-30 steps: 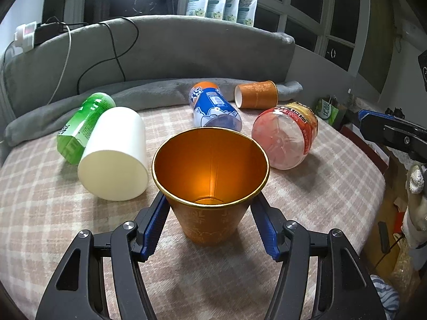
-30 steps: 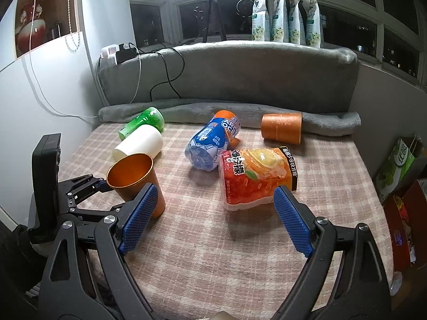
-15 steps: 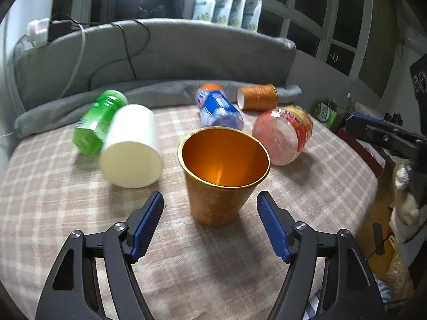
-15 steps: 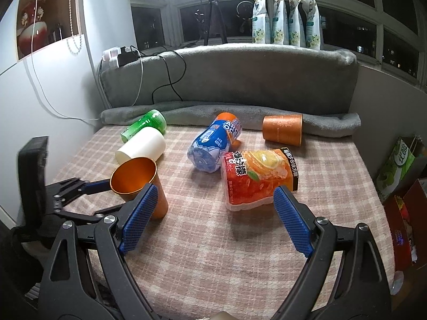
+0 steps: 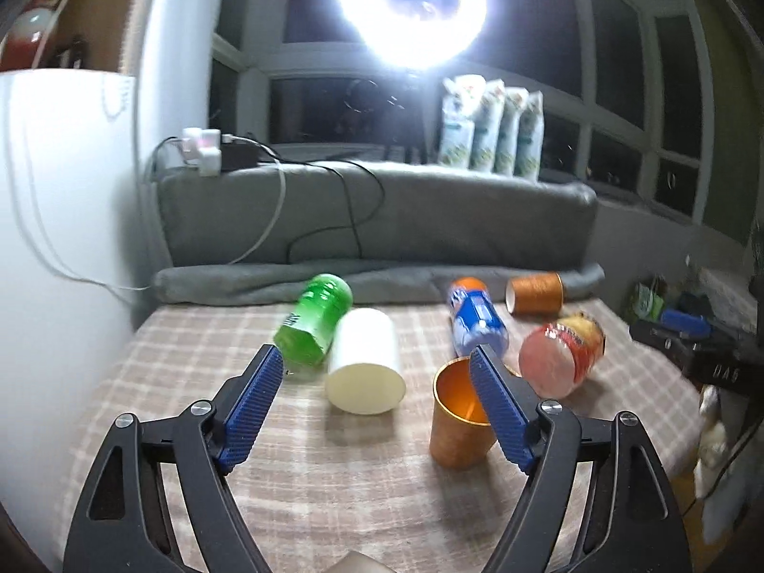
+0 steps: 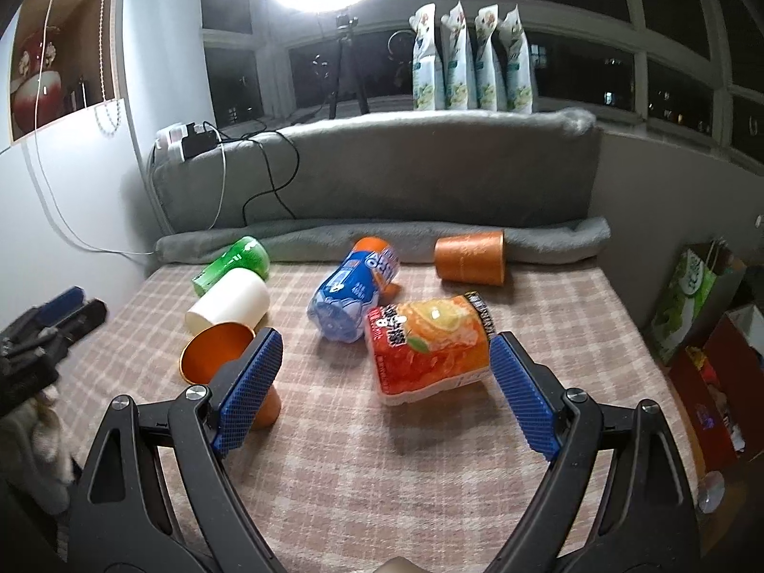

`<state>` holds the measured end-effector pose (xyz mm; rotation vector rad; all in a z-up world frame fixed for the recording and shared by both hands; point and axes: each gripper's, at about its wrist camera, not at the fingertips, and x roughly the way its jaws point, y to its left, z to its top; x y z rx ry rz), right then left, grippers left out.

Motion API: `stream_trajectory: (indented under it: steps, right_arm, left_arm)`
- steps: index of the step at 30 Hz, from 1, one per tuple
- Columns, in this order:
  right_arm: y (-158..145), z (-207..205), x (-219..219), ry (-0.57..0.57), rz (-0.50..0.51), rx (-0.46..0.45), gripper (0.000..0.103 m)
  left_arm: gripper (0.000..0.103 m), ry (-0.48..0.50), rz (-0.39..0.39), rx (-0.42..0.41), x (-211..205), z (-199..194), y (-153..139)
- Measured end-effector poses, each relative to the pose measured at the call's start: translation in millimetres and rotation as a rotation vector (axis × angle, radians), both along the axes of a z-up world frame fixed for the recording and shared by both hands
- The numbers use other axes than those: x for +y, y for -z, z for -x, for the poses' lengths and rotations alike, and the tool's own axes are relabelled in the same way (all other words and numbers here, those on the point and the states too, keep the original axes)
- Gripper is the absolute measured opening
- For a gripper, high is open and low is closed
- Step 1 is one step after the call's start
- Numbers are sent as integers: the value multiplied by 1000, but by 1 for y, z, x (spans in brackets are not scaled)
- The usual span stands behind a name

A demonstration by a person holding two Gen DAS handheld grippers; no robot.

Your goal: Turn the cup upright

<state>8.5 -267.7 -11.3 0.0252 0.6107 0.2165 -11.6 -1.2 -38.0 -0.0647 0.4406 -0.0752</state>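
One orange cup upright — seemingly empty — white cup sideways.

Checked cloth bears cups and bottles.

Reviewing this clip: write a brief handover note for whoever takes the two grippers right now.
Left gripper: jaws open, holding nothing, above the checked cloth.
Right gripper: jaws open, holding nothing.
Gold-rimmed orange cup: upright, mouth up, near the front, free of both grippers. Done.
White cup lies on its side beside the green bottle; second orange cup lies on its side against the grey cushion.
Left: those two, if they count.
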Motion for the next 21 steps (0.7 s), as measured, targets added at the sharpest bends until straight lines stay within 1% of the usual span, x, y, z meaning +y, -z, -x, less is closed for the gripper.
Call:
stream_trajectory:
  steps: [2,3,4,5,10,21]
  right_arm:
    - [-2,2,0,6,7,-10,93]
    - [-3,3,0,10,12,-17,96]
    - [-3,4,0,16,16,-25,101]
    - [-5,6,0,25,21,-40,103]
    - [-8,10,0,42,28,-70,103]
    - [-8,12,0,53,38,-80,103]
  left_arm:
    - [81,-20,7,-10,4,3,-4]
    - [81,-29,6,-20,5,5,-7]
    - [81,-39,4,-30,6,7,-9]
    - [81,-48,-1,-39,6,8,-11]
    - [81,-58,-10,-64,7,14,-19]
    - [82,-51,-14,-52,3,16,-21]
